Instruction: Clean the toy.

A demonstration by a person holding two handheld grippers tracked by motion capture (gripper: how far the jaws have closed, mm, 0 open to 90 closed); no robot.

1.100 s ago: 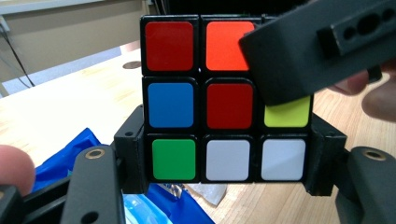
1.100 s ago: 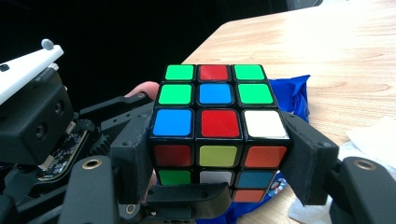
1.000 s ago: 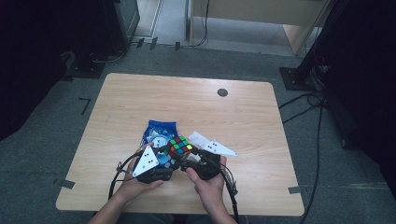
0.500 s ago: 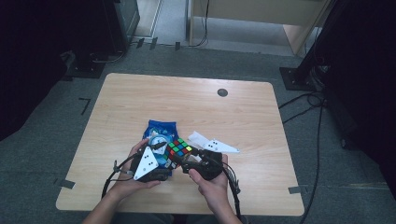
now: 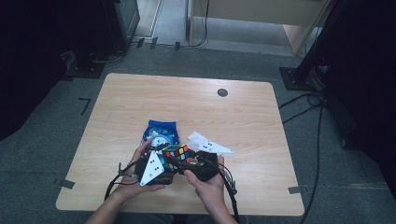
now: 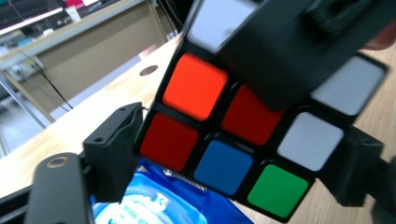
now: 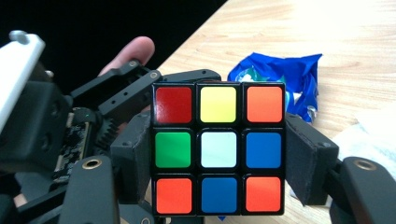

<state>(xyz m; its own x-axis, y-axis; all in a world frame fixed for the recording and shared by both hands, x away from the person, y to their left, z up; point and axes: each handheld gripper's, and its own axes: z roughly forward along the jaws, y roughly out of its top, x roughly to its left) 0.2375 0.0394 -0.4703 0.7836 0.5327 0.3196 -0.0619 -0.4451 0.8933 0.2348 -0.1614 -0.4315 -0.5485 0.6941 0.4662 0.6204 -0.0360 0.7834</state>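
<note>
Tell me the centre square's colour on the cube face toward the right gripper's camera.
White, on the cube; the right gripper view shows it best.

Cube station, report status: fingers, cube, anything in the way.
Both grippers' fingers clamped on the cube, left gripper, right gripper. Cube held above the table. Blue packet just behind; white paper beside it.

A blue snack bag (image 5: 161,134) and crumpled white paper (image 5: 210,145) lie near each other on the wooden table (image 5: 187,98)
</note>
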